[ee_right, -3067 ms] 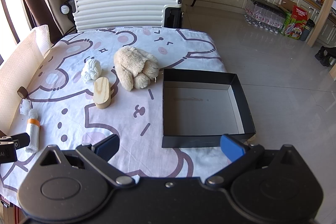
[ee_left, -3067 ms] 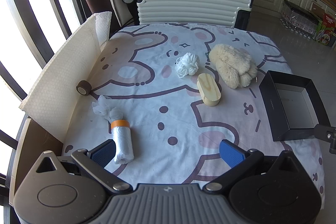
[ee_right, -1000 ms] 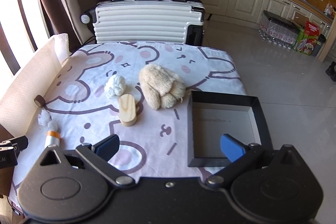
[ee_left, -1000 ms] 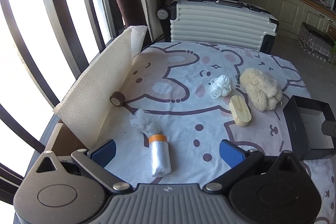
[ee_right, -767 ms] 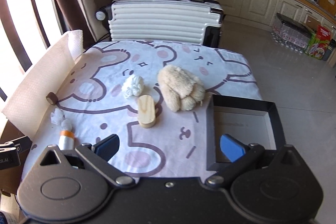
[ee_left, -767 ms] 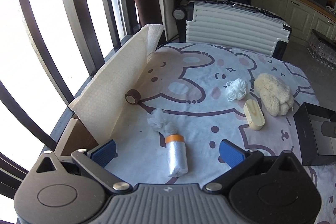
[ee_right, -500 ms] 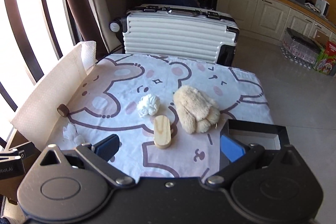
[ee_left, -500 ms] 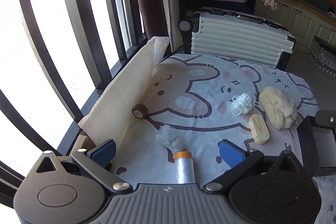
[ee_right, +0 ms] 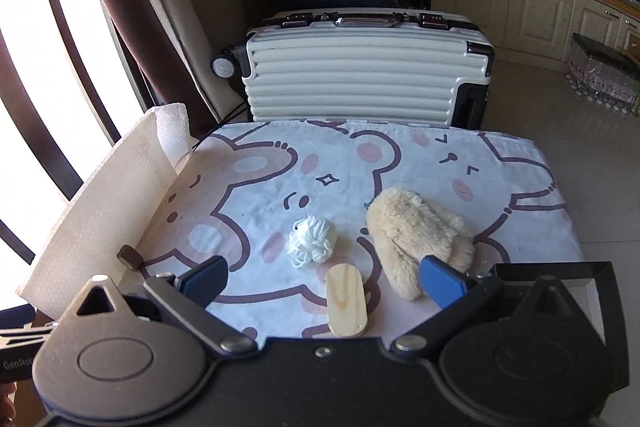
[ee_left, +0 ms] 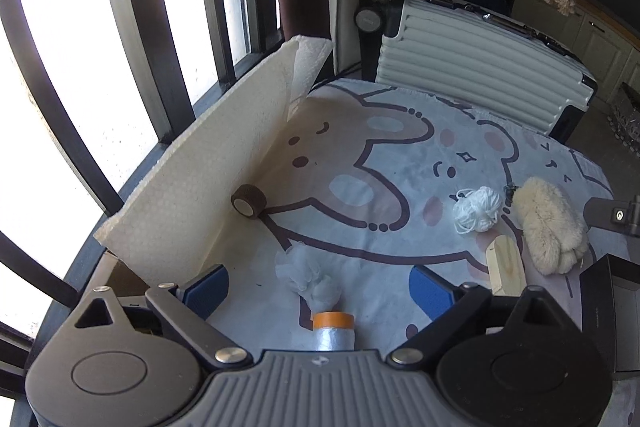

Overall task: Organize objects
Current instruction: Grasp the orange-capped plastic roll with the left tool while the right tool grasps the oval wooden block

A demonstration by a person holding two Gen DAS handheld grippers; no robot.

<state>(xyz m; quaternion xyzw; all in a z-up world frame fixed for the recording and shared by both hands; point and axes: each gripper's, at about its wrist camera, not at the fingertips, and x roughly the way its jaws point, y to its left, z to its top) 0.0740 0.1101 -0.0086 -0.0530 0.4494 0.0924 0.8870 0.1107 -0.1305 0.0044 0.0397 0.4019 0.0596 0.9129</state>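
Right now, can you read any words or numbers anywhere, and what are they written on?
"GenRob", cut off by the picture's edge: white letters on the left gripper as seen from the right wrist camera.
Small emblem on the left gripper's own grey body: too small to read.
Nothing else carries readable text.

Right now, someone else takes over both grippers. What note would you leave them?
Left gripper: closing, pads touching nothing, over the plastic roll with the orange band.
Right gripper: open, empty, above the wooden block.
On the bear-print cloth: brown tape roll by the foam sheet, white yarn ball, fluffy plush.
Black box: at the right edge, inside mostly hidden.
Done: no item seen boxed.
Left: probably all five.
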